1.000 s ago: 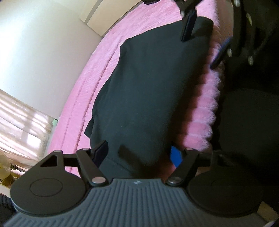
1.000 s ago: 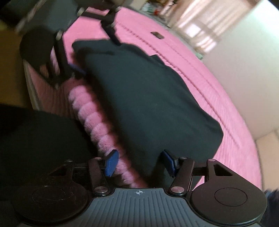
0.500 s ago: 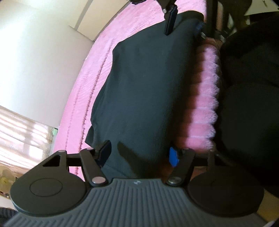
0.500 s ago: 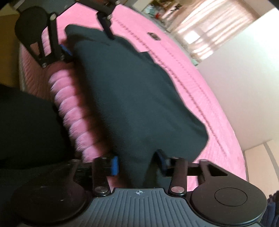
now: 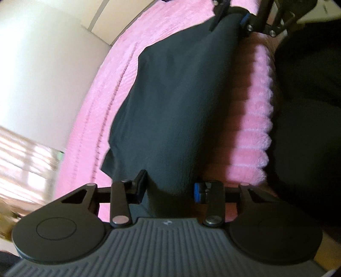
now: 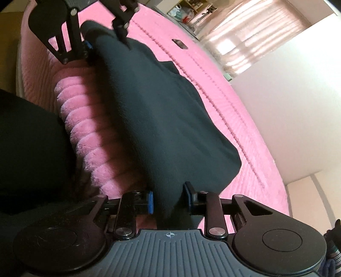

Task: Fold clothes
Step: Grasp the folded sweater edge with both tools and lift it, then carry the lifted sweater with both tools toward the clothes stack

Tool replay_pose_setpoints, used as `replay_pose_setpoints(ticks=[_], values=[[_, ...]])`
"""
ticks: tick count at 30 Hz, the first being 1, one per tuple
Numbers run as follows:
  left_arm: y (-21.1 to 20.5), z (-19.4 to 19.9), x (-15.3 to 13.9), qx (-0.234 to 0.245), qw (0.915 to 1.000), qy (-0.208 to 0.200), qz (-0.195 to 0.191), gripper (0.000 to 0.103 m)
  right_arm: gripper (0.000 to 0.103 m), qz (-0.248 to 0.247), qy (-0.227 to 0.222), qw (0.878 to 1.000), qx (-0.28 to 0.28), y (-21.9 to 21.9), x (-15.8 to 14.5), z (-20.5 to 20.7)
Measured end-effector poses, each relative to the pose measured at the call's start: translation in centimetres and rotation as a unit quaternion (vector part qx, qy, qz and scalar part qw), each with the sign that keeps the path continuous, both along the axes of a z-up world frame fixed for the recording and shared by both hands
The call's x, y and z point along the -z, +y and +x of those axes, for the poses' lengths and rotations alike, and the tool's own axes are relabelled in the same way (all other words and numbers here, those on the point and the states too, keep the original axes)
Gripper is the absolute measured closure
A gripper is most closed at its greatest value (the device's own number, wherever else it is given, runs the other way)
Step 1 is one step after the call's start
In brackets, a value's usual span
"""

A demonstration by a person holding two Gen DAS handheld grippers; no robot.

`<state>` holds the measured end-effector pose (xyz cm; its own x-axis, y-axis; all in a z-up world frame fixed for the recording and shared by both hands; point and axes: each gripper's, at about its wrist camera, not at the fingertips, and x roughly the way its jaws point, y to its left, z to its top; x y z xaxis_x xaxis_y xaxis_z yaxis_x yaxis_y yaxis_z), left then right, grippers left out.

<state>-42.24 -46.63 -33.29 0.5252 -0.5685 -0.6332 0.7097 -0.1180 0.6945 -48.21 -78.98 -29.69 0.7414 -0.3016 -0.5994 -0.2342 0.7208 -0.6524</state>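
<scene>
Garment: a dark garment (image 5: 177,100) lies on the pink bedspread (image 5: 110,91), near the fluffy ribbed edge (image 5: 257,127) at the person's side; one end is at each gripper.
Left gripper: the left gripper (image 5: 170,189) straddles the near end of the cloth at 6 o'clock in its own view. Its pads sit at either side of the fold but look a little apart from it, so I judge it closing, not yet pinching.
Right gripper: the right gripper (image 6: 168,200) has the other end between its blue pads at 6 o'clock in the right wrist view. The pads stand closer together here and seem to press the fabric, though blur makes that uncertain.
Across views: each tool shows in the other's camera, at 1 o'clock in the left view (image 5: 232,19) and at 11 o'clock in the right view (image 6: 102,40), set on the cloth's far end.
Change: a second ago both grippers were spread wide with the fabric edge just short of the pads; since then both have narrowed and moved onto the edge, and the right one has turned more along the garment.
Meaning: the grasp of the edge nearest the person is nearly made; a lift and carry-over toward the far side looks like the next fold.
Risk: the left pinch may catch only one layer.
</scene>
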Motion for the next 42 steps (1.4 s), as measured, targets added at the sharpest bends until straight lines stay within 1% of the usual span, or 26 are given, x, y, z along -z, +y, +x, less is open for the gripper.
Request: replay_pose_setpoints(ticks=[2,6,7,9,11,12,14,18,21,23,25,28,30,34,38,42], values=[[0.1,0.4,0.2,0.004,0.9999,0.015,0.000,0.071,0.080,0.008,0.002,1.000,-0.013,-0.5,0.2,0.2],[0.2,0.9,-0.3,0.013,0.9992,0.037,0.003,0.076,0.082,0.039,0.012,0.998,-0.043,-1.8,0.4,0.3],[0.0,0.9,-0.6,0.014,0.9989,0.044,0.008,0.078,0.082,0.049,0.020,0.997,-0.049,-2.1,0.0,0.4],[-0.5,1.2,-1.6,0.011,0.9975,0.064,0.025,0.080,0.083,0.072,0.048,0.995,-0.051,-2.8,-1.7,1.2],[-1.4,1.9,-3.8,0.009,0.9950,0.088,0.046,0.082,0.084,0.095,0.076,0.991,-0.054,-3.5,-3.5,1.9],[-1.8,2.3,-5.2,0.008,0.9935,0.099,0.056,0.083,0.085,0.104,0.089,0.989,-0.054,-3.8,-4.8,2.4],[-2.8,3.0,-8.0,0.006,0.9899,0.121,0.073,0.083,0.085,0.114,0.113,0.986,-0.050,-4.5,-8.4,3.5],[-4.7,4.3,-15.8,0.004,0.9810,0.168,0.096,0.083,0.086,0.118,0.153,0.980,-0.045,-5.9,-16.8,4.9],[-6.3,5.1,-21.4,0.008,0.9737,0.200,0.108,0.083,0.086,0.125,0.172,0.977,-0.026,-7.0,-22.7,5.1],[-7.2,5.5,-24.5,0.019,0.9708,0.212,0.110,0.083,0.086,0.131,0.182,0.974,-0.011,-7.7,-26.4,5.2],[-8.3,5.6,-27.2,0.038,0.9700,0.215,0.107,0.083,0.086,0.136,0.189,0.973,0.006,-8.3,-30.0,5.1],[-10.2,5.8,-30.7,0.075,0.9701,0.211,0.094,0.083,0.086,0.132,0.173,0.975,0.049,-8.9,-34.0,3.6],[-12.0,5.6,-32.7,0.105,0.9700,0.204,0.081,0.084,0.086,0.127,0.157,0.976,0.083,-9.8,-36.2,2.6],[-16.7,5.1,-36.5,0.171,0.9672,0.181,0.049,0.084,0.086,0.106,0.117,0.977,0.145,-11.9,-40.3,0.1],[-23.0,3.6,-40.6,0.233,0.9594,0.159,0.008,0.084,0.086,0.077,0.063,0.973,0.208,-16.3,-44.9,-2.7],[-30.9,1.4,-44.6,0.281,0.9480,0.147,-0.030,0.084,0.086,0.052,0.016,0.967,0.249,-22.3,-48.9,-5.8]])
